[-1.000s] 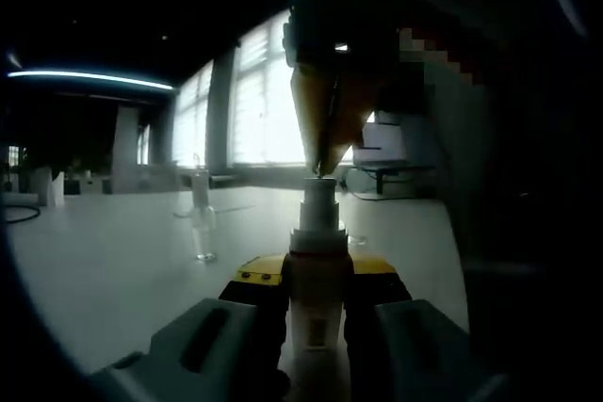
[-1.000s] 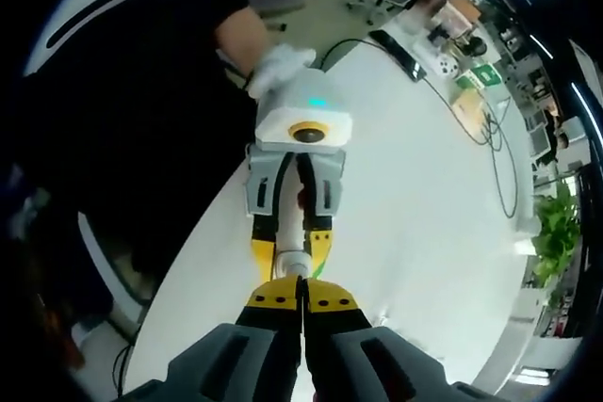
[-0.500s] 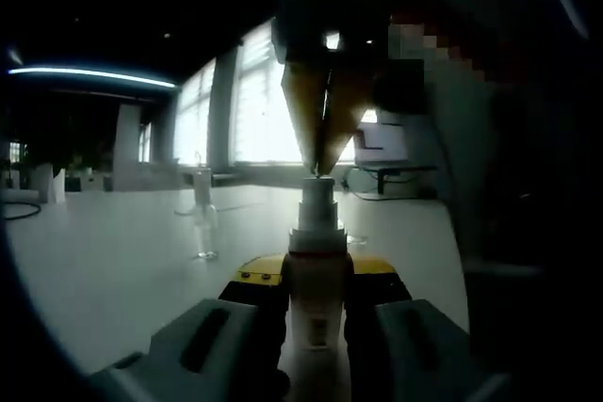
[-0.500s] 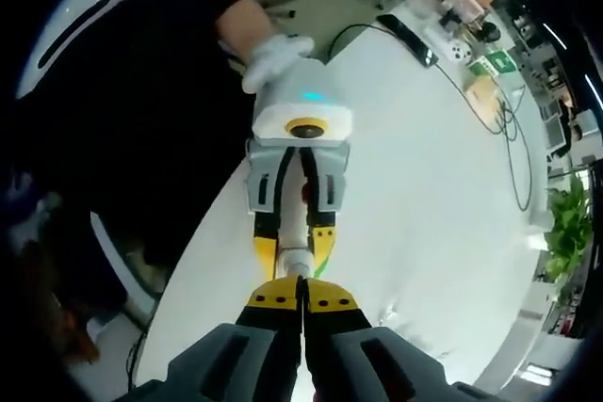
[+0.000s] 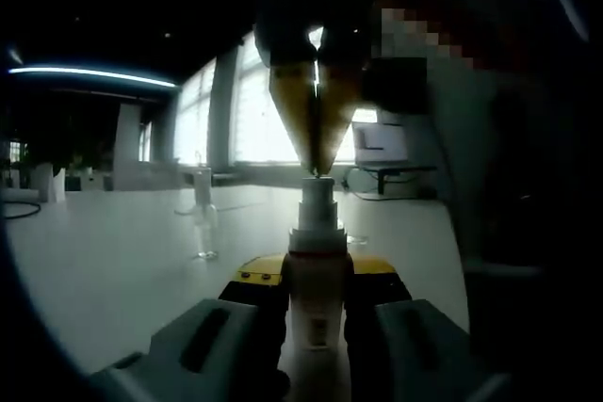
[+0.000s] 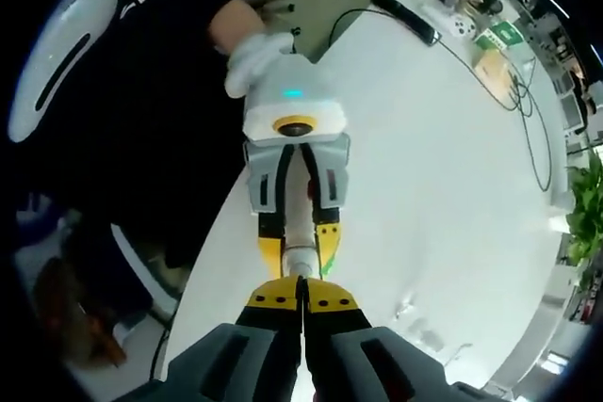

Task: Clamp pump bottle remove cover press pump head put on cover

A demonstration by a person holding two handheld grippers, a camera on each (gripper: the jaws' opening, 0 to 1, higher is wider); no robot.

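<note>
Left gripper (image 5: 318, 313): the pump bottle (image 5: 317, 275) is clamped upright between the jaws, raised above the white table (image 5: 113, 270).
Right gripper (image 5: 315, 159): jaws are pressed together with nothing between them; the tips are set on the pump head (image 5: 317, 197), seen from above in the right gripper view (image 6: 301, 300).
Change: against the earlier frames, the closed tips are now centred and more upright over the head; the head's height looks unchanged.
Meaning: the press is judged lined up, the stroke not clearly begun.
Cover: a small clear object (image 5: 201, 197) stands on the table, possibly the cover.
Writing: none is readable; the bottle face is too dim.
</note>
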